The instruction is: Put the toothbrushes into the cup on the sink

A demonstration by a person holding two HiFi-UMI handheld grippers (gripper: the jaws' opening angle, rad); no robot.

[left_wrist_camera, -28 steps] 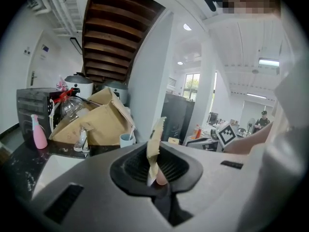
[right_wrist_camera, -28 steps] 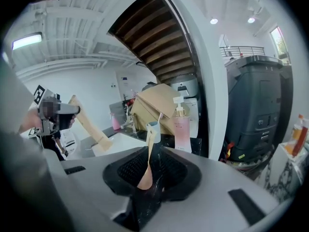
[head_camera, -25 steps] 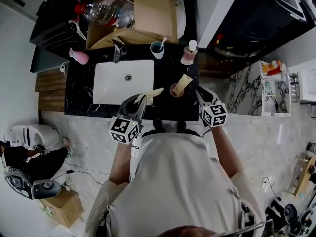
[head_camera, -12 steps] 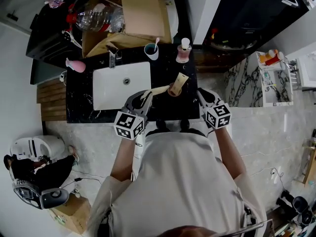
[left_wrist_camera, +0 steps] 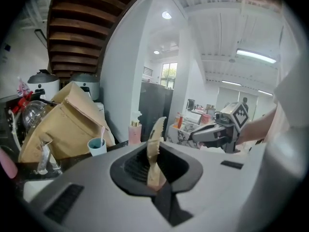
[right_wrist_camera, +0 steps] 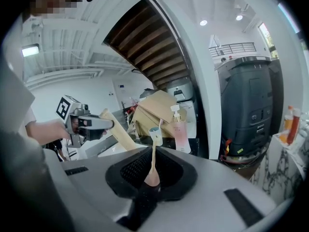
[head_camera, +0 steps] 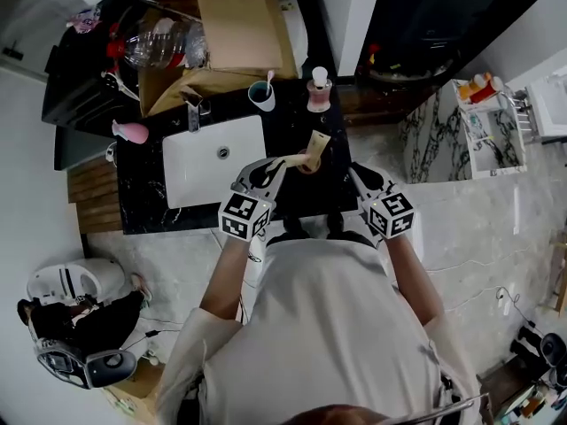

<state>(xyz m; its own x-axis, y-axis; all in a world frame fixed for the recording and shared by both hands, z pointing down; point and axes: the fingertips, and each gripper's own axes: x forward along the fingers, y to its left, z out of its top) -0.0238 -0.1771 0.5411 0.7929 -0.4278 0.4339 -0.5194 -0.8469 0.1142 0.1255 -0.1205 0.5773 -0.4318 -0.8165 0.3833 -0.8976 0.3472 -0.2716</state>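
The fingers (left_wrist_camera: 91, 185) of the left gripper (left_wrist_camera: 157, 187) were pressed together on the foot of a flat beige paper wrapper (left_wrist_camera: 154, 146). It stood up from them with a jagged top edge. The fingers (right_wrist_camera: 207, 187) of the right gripper (right_wrist_camera: 147, 185) were closed too, pinching the lower end of a thin pale toothbrush (right_wrist_camera: 152, 161) that rose nearly upright from them. In the head view both grippers sat mid-frame over the near edge of the counter. The wrapper reached toward a small brown pot (head_camera: 309, 162) with another beige pack (head_camera: 317, 143) leaning out of it.

The cup (head_camera: 260, 96) stood at the back of the black, white-veined countertop (head_camera: 142, 180), in the upper middle of the frame, with a second brush (head_camera: 268, 81) standing in it. A pink pump bottle (head_camera: 318, 90) stood near it on the right. A white basin (head_camera: 190, 171) was sunk into the counter left of centre, with a tap (head_camera: 193, 112) at its far rim and a pink object (head_camera: 131, 132) off its upper left corner. Beyond the counter, toward the top of the frame, lay an open cardboard box (head_camera: 235, 16) and a clear plastic bottle (head_camera: 159, 44).

The floor (head_camera: 496, 237) was pale veined stone, with a wooden strip (head_camera: 89, 193) at the left edge. The underside of a brown wooden staircase (left_wrist_camera: 91, 37) filled the upper left of the left gripper view, beside a white ceiling with lamps.
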